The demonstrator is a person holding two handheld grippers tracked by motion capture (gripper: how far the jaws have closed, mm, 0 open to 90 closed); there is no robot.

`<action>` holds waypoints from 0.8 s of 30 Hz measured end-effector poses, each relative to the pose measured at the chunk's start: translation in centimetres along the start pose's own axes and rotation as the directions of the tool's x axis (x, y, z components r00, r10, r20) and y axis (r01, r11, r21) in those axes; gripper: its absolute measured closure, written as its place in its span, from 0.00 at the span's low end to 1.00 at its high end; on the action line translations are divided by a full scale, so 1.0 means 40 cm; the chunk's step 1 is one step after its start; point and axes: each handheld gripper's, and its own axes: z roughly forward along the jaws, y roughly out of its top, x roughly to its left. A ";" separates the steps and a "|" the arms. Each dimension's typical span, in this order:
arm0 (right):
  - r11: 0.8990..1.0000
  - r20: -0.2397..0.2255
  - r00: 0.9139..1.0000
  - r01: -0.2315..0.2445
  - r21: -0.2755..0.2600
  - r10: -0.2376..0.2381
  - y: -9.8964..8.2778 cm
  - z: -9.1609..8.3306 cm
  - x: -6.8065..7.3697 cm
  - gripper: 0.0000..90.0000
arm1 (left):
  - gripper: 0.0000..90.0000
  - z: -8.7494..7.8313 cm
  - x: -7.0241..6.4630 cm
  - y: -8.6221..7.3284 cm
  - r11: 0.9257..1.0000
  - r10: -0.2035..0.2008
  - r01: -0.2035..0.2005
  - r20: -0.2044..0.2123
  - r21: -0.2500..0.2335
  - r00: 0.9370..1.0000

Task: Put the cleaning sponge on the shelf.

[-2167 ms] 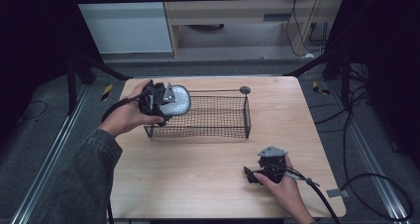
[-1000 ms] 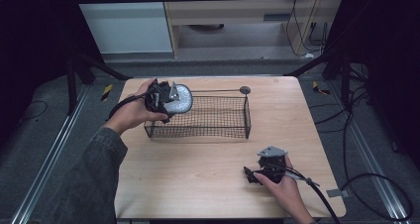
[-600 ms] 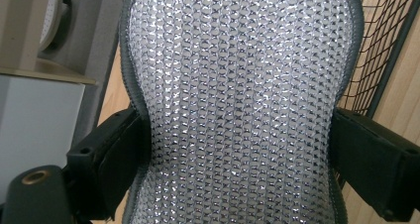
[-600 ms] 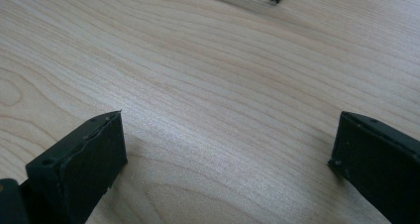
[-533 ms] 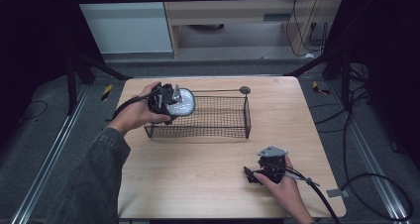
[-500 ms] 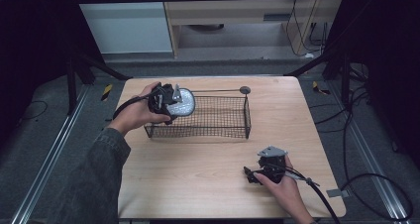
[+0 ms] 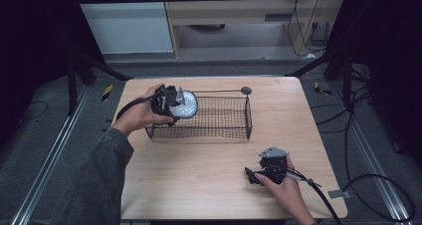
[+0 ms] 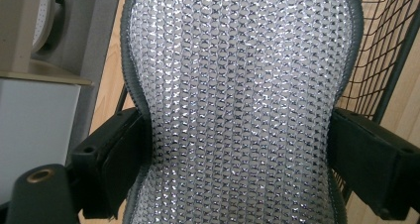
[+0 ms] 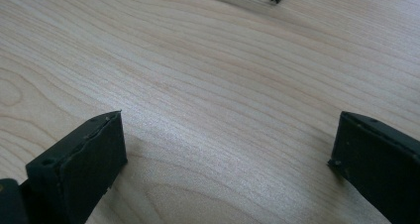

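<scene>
Light wooden table [image 7: 199, 160], dark surround. Left gripper [image 7: 169, 104] clamps silvery mesh scrubbing pad [image 7: 185, 105] above left end of black wire basket [image 7: 219, 120], likely for dropping in. Right gripper [image 7: 266, 171] idle near right, jaws wide, empty.

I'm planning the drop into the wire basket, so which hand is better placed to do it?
Left. The left claw already grips the silvery mesh pad at the wire basket near its left end, while the right claw rests open on the table, well short of it.
</scene>
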 end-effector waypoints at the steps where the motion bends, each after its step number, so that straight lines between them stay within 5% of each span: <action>1: 1.000 0.000 1.000 0.000 0.000 0.000 0.000 0.000 0.000 0.01 | 0.12 0.003 0.000 0.000 1.000 -0.002 0.002 0.000 0.000 1.000; 24: 1.000 0.001 1.000 -0.002 0.001 0.002 0.000 -0.001 0.001 0.01 | 0.04 0.034 0.006 0.019 0.999 -0.031 0.031 0.025 -0.005 0.999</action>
